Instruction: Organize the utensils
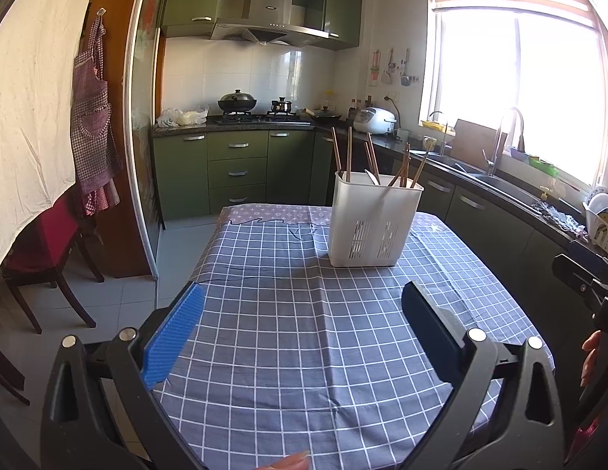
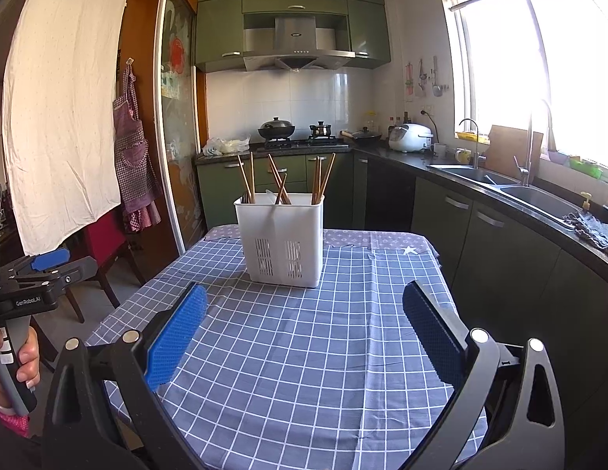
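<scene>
A white slotted utensil holder [image 1: 372, 219] [image 2: 282, 237] stands upright near the far end of the table with the blue checked cloth [image 1: 304, 333] [image 2: 304, 352]. Several wooden chopsticks [image 1: 349, 154] [image 2: 280, 180] and a white spoon [image 1: 371, 177] stick out of its top. My left gripper [image 1: 304, 301] hovers open over the near half of the table, with nothing between its fingers. My right gripper [image 2: 304, 305] is open too, empty, a short way in front of the holder. The left tool also shows at the left edge of the right wrist view [image 2: 37, 274], held by a hand [image 2: 28, 356].
Green kitchen cabinets [image 1: 233, 168], a stove with pots [image 2: 296, 133] and a counter with a sink [image 2: 500, 184] lie beyond and to the right of the table. A red-cushioned chair [image 1: 41, 250] stands left of the table. An apron [image 1: 92, 117] hangs on the wall.
</scene>
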`<state>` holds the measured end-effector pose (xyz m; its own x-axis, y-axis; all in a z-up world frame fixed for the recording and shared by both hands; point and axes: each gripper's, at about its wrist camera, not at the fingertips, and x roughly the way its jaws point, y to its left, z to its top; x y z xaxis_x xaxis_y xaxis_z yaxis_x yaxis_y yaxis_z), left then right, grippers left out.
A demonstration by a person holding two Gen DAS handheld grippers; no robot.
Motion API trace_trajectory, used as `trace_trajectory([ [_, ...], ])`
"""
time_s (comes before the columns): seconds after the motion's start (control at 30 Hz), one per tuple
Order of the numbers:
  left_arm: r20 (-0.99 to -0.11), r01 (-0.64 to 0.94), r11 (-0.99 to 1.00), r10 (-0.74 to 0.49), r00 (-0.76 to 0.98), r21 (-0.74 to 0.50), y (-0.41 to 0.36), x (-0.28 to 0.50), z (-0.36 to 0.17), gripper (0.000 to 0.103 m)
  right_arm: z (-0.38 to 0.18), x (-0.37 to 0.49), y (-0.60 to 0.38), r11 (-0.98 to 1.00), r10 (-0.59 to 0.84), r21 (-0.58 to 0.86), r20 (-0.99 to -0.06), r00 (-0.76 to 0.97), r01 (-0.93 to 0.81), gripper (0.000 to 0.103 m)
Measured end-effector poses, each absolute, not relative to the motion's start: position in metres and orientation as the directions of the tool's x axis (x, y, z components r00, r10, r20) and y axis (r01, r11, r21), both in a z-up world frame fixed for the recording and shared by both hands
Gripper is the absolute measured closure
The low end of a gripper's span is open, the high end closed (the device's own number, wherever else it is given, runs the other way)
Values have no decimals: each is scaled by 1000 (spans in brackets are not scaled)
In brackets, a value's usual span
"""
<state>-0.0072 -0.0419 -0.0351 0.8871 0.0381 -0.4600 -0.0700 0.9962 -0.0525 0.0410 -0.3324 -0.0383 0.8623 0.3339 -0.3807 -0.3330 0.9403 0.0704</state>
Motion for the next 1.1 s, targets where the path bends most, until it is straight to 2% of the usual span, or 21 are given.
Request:
trace_trajectory([
  [1.1,-457,-86,996,60,887,-37,-44,-10,-35,7,-45,47,-328,934,348,71,-401,847,-350,5],
])
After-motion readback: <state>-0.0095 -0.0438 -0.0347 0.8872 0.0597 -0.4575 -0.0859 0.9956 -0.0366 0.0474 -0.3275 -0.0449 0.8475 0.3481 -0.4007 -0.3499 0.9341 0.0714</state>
